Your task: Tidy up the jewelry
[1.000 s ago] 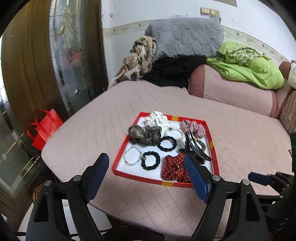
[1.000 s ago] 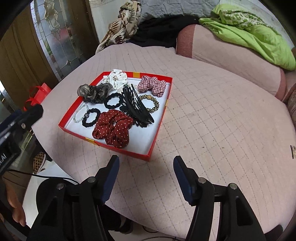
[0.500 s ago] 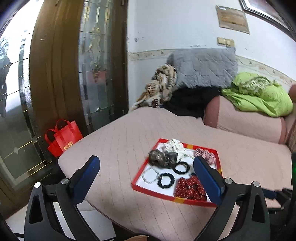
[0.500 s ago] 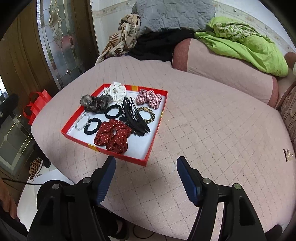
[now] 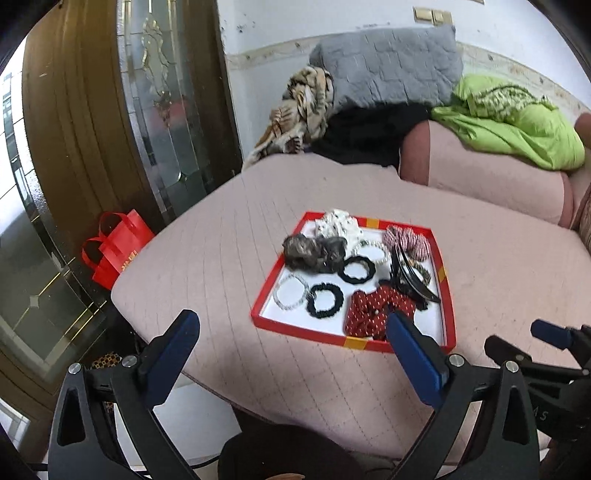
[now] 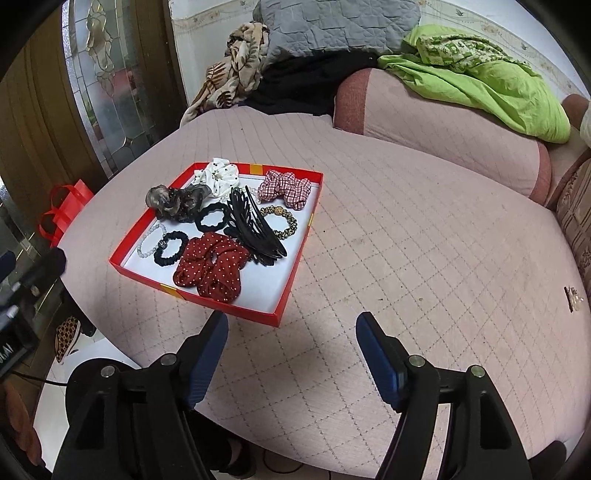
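Left wrist view looks down across a pink quilted bed [image 5: 229, 258] at a red tray [image 5: 260, 315] with a white floor, the landmark for everything else. Left gripper [image 5: 291, 328] hovers short of the tray's near edge, its jaws spread wide with nothing between them; they widened within the last second. One blue pad [image 5: 413, 354] overlaps the tray's near corner in the picture, but whether it touches cannot be told. The right gripper's black frame shows just beside that corner.

Right wrist view shows the right gripper [image 6: 291, 339] also off the tray's near corner, over bare quilt, jaws moderately apart and empty, having just been opening.

Inside the tray, along its near side, lies a red dotted scrunchie [image 6: 210, 266]. Beside it toward the left wall sit a small black hair tie [image 6: 169, 248] and a clear bead bracelet [image 6: 147, 242]. A black claw clip [image 6: 251, 225] lies across the middle, touching the red scrunchie. A second black hair tie [image 6: 213, 218] lies next to the clip. A gold-brown bead bracelet [image 6: 282, 221] lies on the clip's other side. Toward the far wall are a grey-brown scrunchie [image 6: 173, 201], a white dotted scrunchie [image 6: 218, 177] and a red plaid scrunchie [image 6: 288, 188].

Beyond the tray a grey pillow [image 6: 332, 22] and a green blanket [image 6: 480, 81] are piled. Left of the tray, off the bed, stands a red bag [image 5: 114, 247].
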{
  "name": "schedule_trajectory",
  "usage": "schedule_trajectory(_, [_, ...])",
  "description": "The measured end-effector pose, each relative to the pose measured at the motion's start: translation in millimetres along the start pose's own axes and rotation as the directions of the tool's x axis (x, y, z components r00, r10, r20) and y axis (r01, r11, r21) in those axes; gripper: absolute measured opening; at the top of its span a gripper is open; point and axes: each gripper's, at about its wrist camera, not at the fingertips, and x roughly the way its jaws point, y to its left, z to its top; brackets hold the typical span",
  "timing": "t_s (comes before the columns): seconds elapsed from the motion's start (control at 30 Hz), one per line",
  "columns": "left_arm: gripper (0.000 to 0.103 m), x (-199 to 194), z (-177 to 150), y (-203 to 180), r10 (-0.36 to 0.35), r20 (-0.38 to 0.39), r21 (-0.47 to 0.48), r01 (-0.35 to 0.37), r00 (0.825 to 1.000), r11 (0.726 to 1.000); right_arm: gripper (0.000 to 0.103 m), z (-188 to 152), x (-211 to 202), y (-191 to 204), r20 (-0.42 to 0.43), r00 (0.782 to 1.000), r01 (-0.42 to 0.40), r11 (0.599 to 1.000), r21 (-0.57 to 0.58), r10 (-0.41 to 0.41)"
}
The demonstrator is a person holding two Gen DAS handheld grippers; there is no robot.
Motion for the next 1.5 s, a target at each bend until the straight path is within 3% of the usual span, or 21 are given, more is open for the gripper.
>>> schedule_trajectory(0.33, [0.101, 15, -3, -3, -0.049, -0.076, -0.02, 0.047, 0.996, 0.999, 0.078, 1, 12, -6, -0.023, 1.0, 0.013, 1.0, 0.016, -0.013])
schedule_trajectory(1.5, [0.101, 51, -8, -14, -0.086, -0.163, 0.008, 0.089, 0.983, 0.996, 0.079, 3, 48, -7, -0.094, 0.995, 0.017, 1.0, 0.0, -0.017])
